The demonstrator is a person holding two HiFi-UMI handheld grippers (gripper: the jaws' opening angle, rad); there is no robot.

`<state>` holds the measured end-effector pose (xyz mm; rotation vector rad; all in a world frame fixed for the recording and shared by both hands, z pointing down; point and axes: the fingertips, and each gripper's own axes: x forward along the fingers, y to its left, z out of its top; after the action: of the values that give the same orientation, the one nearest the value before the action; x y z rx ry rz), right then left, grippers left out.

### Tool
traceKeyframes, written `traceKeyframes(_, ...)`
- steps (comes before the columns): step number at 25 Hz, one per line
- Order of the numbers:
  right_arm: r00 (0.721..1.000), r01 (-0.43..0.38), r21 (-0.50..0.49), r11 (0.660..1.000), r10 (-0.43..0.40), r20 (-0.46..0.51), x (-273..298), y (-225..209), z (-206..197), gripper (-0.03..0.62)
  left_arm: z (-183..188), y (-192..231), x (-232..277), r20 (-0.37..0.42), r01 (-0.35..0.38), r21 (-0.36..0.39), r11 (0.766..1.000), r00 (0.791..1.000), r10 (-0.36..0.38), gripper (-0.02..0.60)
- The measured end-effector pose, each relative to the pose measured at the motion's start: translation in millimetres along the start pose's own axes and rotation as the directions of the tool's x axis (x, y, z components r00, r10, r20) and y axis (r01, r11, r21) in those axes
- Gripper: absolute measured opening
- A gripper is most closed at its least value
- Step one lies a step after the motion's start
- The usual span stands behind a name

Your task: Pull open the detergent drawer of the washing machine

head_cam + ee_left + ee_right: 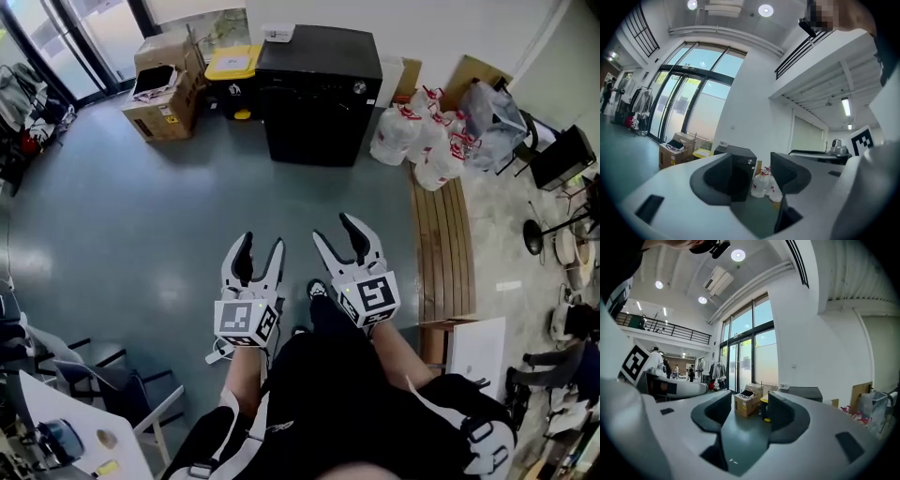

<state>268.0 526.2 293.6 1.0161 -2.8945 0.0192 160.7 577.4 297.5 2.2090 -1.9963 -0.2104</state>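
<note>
The black washer point(319, 94) stands against the far wall, well apart from both grippers; its drawer cannot be made out. The left gripper point(262, 246) and right gripper point(336, 232) are held level over the floor, jaws apart, nothing between them. The red print on the white bags point(422, 136) is too small to read. Only the head view shows the bench point(445, 244). The left gripper view frames the washer between its jaws; the right gripper view frames a cardboard box point(746, 404) instead.
</note>
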Motion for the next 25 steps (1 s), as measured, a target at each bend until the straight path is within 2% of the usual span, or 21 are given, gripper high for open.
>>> traceKeyframes(6, 0.999, 0.018, -0.012, 1.000, -0.018, -0.042, 32.4, -18.0, -12.8, 0.272, -5.5, 35.7, 28.6, -0.003, -0.034, -0.010, 0.999, 0.999, 0.034, 0.264)
traceKeyframes(11, 0.999, 0.011, -0.005, 1.000, -0.011, -0.038, 80.1, -46.8, -10.5, 0.335, 5.3, 58.2, 80.0, -0.001, -0.020, 0.017, 1.000, 1.000, 0.020, 0.314)
traceKeyframes(17, 0.998, 0.029, 0.007, 1.000, -0.029, -0.048, 147.9, -96.5, -11.6, 0.356, 8.3, 94.2, 153.0, -0.025, -0.030, 0.036, 0.999, 0.999, 0.031, 0.350)
traceKeyframes(25, 0.997, 0.021, 0.028, 0.999, -0.019, -0.075, 241.8, -163.0, -12.5, 0.357, 16.1, 140.7, 248.7, -0.054, -0.052, 0.035, 0.998, 0.997, 0.053, 0.350)
